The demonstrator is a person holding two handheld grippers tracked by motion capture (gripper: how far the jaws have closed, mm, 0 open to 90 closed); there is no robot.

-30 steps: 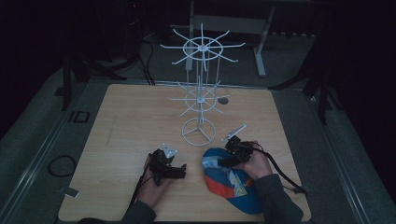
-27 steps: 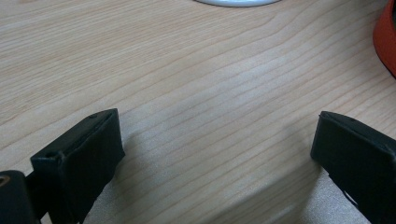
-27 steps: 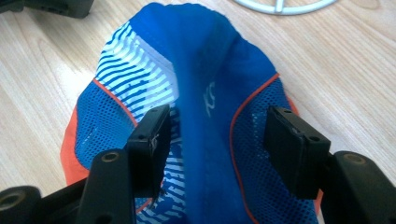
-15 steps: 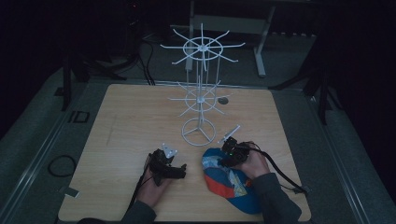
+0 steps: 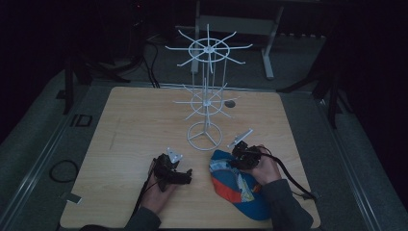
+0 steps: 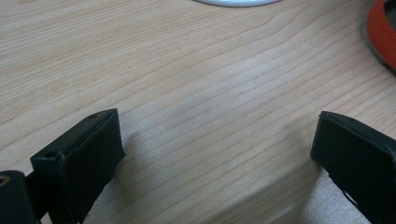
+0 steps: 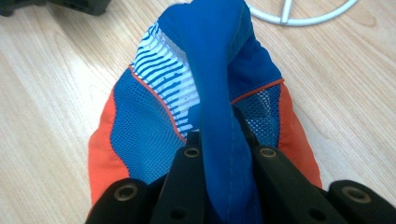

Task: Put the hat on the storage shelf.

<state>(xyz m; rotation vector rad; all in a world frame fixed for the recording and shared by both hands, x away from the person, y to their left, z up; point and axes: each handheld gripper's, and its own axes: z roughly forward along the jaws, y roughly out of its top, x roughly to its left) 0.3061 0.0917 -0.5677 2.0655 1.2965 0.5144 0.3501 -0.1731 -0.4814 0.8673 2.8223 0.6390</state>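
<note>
Looking at the high view first, I see the cap (image 5: 239, 185) lying on the near right part of the wooden table (image 5: 144, 125), and my right gripper (image 5: 236, 160) sits at its far edge, close to the ring base of the white wire rack (image 5: 206, 103). The left gripper (image 5: 182, 177) rests on the table just beside the cap, not touching it. The rack has two tiers of hooks, and I cannot see any cap hanging there.

In the left gripper view, the jaws stand wide apart with only bare wood between them; an orange edge of the cap (image 6: 382, 32) is at the upper right, apart from the jaws.

In the right gripper view, the jaws have just been closing and now they pinch a fold of the blue fabric of the cap (image 7: 219, 116), which rises between them. The rest of the cap, with mesh, stripes and orange sides, spreads flat on the table, and the rack base (image 7: 303, 14) is just behind it.

I judge that the grasp is made but the cap is not yet lifted. What is left, I think, is to raise it and hang it on one hook of the rack.
</note>
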